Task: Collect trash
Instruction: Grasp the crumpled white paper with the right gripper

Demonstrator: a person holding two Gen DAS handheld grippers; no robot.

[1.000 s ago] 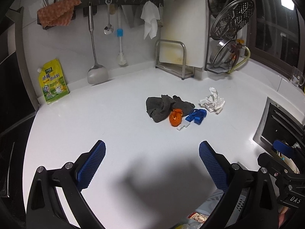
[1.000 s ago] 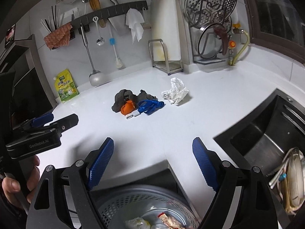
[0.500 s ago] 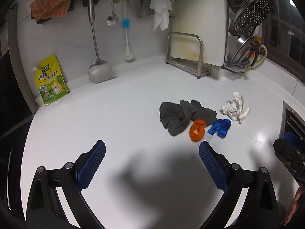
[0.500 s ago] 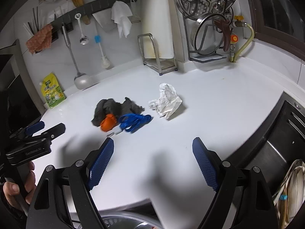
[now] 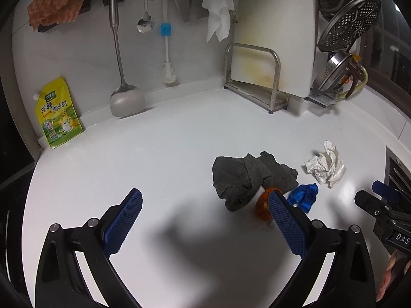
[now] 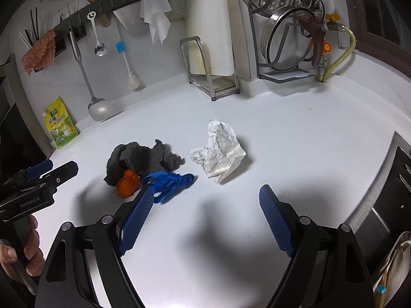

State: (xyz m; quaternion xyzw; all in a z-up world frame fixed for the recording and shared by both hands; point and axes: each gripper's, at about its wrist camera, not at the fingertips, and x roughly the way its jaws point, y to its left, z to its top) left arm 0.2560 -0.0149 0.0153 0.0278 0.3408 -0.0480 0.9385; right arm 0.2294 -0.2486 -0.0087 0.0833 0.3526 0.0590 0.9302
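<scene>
Trash: a small pile lies near the middle of the white tabletop (image 6: 295, 133).
Crumpled paper: white paper (image 6: 218, 151) with a thin grid print, on the right side of the pile, a little apart from the rest.
Blue piece: a crumpled blue plastic thing (image 6: 169, 183), just in front of the grey cloth (image 6: 141, 157).
Orange piece: an orange lump (image 6: 127, 183), touching the front edge of the grey cloth and just beside the blue piece.
Left gripper: the gripper (image 5: 203, 220) has its fingers spread wide, nothing between them; it hangs above bare tabletop, and its right finger covers part of the orange lump in the left wrist view.
Right gripper: the gripper (image 6: 205, 215) is also spread wide and empty, above the tabletop in front of the paper.
Back wall: a ladle (image 6: 97, 107), a spoon (image 6: 99, 47), a brush (image 6: 128, 64) and a white cloth (image 6: 155, 16) hang from a rail.
Yellow pouch: the pouch (image 6: 61, 128) leans against the wall at the left.
Sink: its dark edge (image 6: 400, 179) is at the far right.
</scene>
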